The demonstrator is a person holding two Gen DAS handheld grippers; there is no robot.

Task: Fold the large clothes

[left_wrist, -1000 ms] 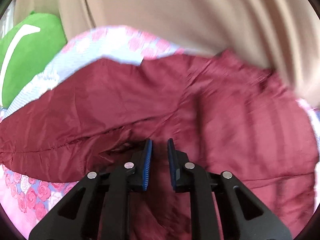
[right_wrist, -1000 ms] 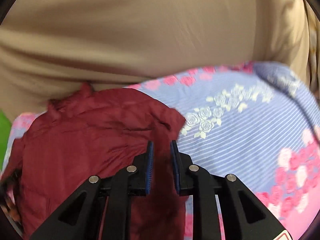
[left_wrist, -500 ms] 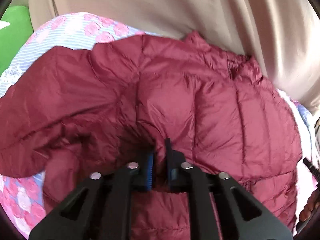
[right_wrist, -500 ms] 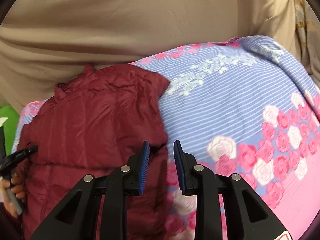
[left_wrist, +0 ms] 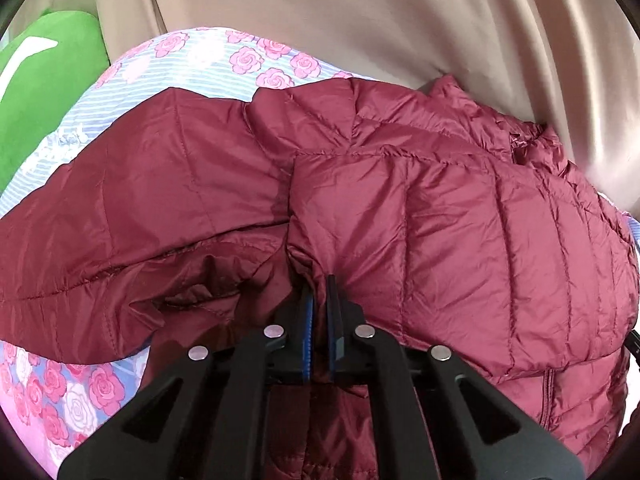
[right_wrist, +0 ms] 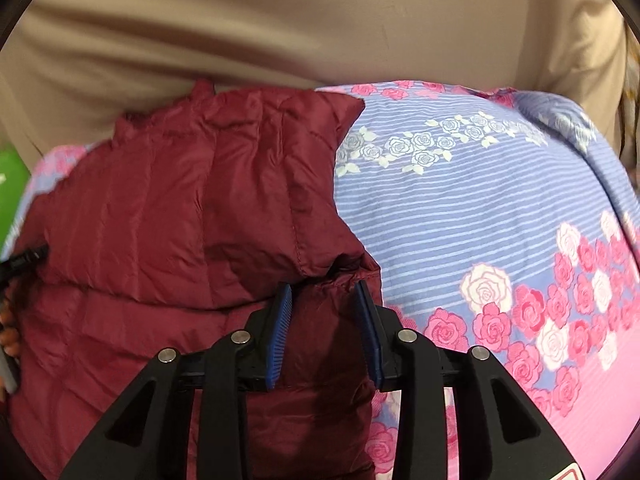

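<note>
A maroon quilted puffer jacket [left_wrist: 440,208] lies on a floral bedsheet [left_wrist: 224,60]. Its sleeve [left_wrist: 132,200] stretches out to the left. My left gripper [left_wrist: 320,284] is shut on a pinch of the jacket's fabric near the armpit fold. In the right wrist view the same jacket [right_wrist: 168,208] fills the left half, with its right side folded over the body. My right gripper [right_wrist: 323,292] is open just above the jacket's lower right edge, with nothing between its fingers.
A beige curtain [right_wrist: 320,20] hangs along the far edge of the bed. A green cushion [left_wrist: 44,80] sits at the far left. Bare floral sheet [right_wrist: 500,220] spreads to the right of the jacket. The other gripper and hand [right_wrist: 16,264] show at the left edge.
My left gripper closed on the jacket fabric and holds it. My right gripper let go of the jacket's edge, opened wider and drew back slightly. The jacket's right side now lies folded.
</note>
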